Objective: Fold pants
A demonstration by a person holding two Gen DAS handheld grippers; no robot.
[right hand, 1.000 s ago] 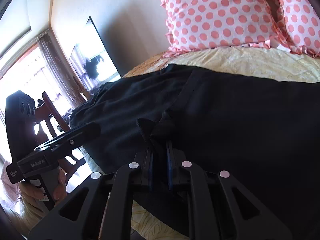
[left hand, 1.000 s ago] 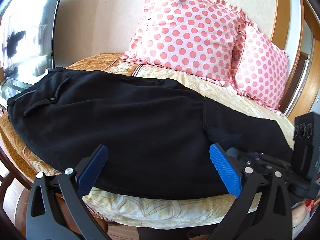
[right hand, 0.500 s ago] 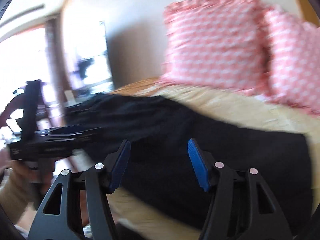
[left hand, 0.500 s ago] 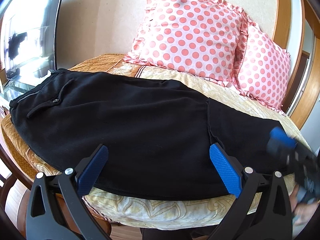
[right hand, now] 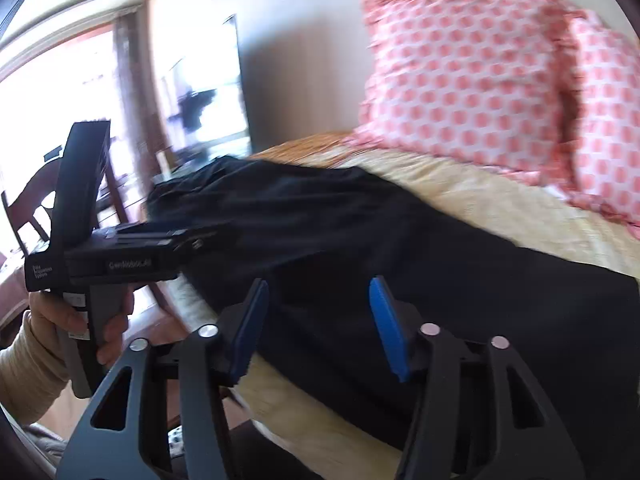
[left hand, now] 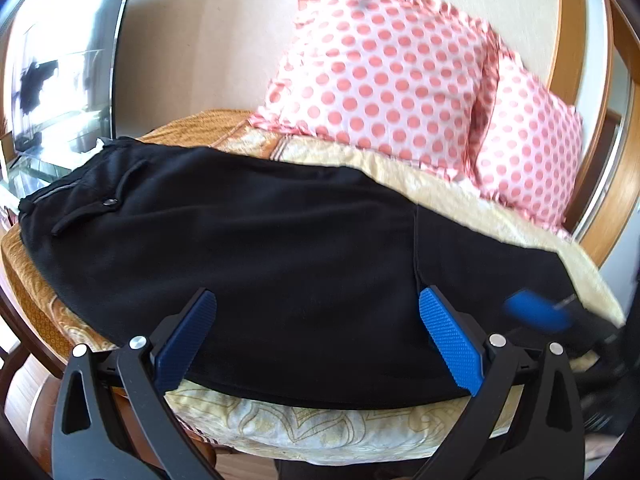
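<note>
The black pants [left hand: 280,240] lie folded lengthwise along the near side of the bed, waistband with a button pocket [left hand: 108,202] at the left, leg ends at the right. My left gripper [left hand: 316,336] is open and empty, just above the pants' near edge. My right gripper [right hand: 316,324] is open and empty, above the leg part of the pants [right hand: 400,256]; one blurred blue pad of it shows at the right of the left wrist view [left hand: 536,314]. The left gripper's body [right hand: 120,256], held in a hand, shows at the left of the right wrist view.
Two pink polka-dot pillows [left hand: 384,76] stand at the head of the bed. The cream and orange bedspread [left hand: 340,432] hangs over the near edge. A television [left hand: 56,88] is at the left, a wooden chair [right hand: 32,200] beyond it.
My right gripper let go of the pants fabric it was pinching, opened, and pulled back to the right. The left gripper stayed open and barely moved.
</note>
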